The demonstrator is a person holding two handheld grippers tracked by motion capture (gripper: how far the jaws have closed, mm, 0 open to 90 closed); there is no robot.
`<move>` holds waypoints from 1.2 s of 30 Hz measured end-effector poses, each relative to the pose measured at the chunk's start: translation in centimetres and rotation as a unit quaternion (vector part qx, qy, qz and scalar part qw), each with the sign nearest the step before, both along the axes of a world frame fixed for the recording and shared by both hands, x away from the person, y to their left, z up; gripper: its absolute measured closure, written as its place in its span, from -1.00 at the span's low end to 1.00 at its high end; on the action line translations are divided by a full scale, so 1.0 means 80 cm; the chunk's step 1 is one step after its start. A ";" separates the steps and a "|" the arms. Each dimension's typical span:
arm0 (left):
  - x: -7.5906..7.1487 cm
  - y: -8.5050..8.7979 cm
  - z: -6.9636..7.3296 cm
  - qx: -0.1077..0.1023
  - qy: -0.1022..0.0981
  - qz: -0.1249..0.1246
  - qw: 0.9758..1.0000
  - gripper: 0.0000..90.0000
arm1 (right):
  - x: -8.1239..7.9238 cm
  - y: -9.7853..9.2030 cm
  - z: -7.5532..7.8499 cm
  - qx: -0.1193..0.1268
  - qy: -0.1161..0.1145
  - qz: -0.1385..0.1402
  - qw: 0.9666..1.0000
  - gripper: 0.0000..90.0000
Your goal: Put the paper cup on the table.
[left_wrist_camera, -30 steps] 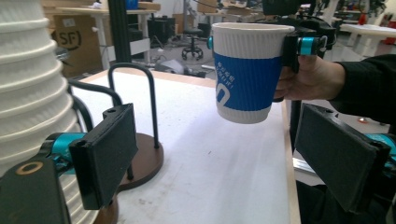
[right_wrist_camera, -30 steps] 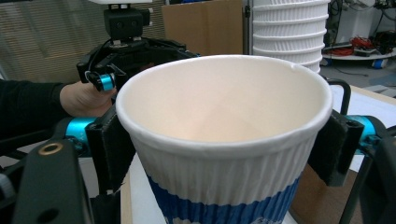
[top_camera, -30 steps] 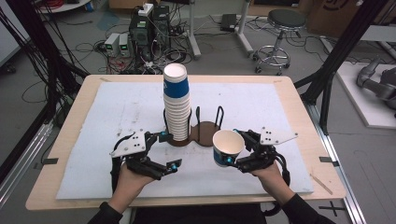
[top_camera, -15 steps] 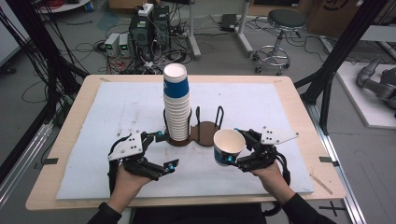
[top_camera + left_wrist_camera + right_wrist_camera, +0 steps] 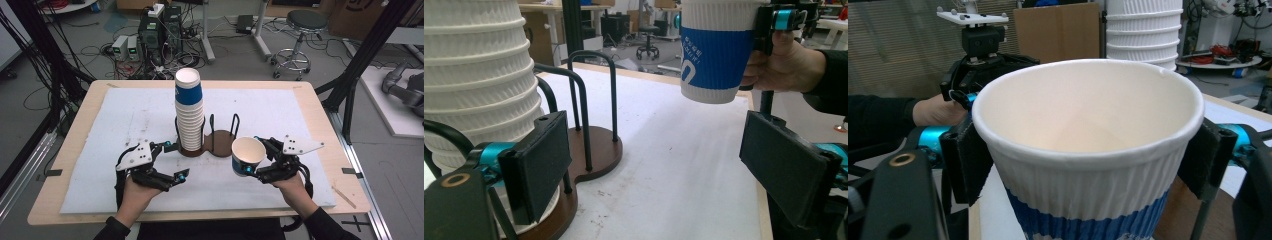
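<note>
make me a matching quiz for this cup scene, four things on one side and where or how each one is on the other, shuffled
Things:
1. single cup
2. stack of cups
3. left tongs
4. empty side of the holder

States:
A. open, nothing between the jaws, beside the holder's base
B. gripped below the rim by the right tongs, off the table
C. brown base ringed by black wire loops, no cup in it
D. standing upright in the holder

Pairs: 1-B, 2-D, 3-A, 4-C

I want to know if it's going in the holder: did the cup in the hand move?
No. The single cup sits at the same spot right of the brown holder.
</note>
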State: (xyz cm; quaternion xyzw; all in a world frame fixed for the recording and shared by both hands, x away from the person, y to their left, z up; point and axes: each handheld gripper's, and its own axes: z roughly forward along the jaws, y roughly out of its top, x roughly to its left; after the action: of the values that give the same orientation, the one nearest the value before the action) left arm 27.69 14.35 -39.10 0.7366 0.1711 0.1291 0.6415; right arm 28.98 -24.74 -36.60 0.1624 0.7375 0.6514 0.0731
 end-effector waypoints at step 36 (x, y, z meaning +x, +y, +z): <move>0.005 -0.002 -0.008 0.004 0.010 0.000 1.000 -0.71 | 0.048 -0.069 0.024 0.008 -0.021 -0.129 0.991 -0.53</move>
State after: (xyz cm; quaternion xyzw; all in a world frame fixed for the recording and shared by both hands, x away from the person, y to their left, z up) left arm 28.12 14.20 -39.73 0.7407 0.1767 0.1228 0.6365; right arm 32.85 -30.22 -34.64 0.2431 0.7036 0.6454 0.1713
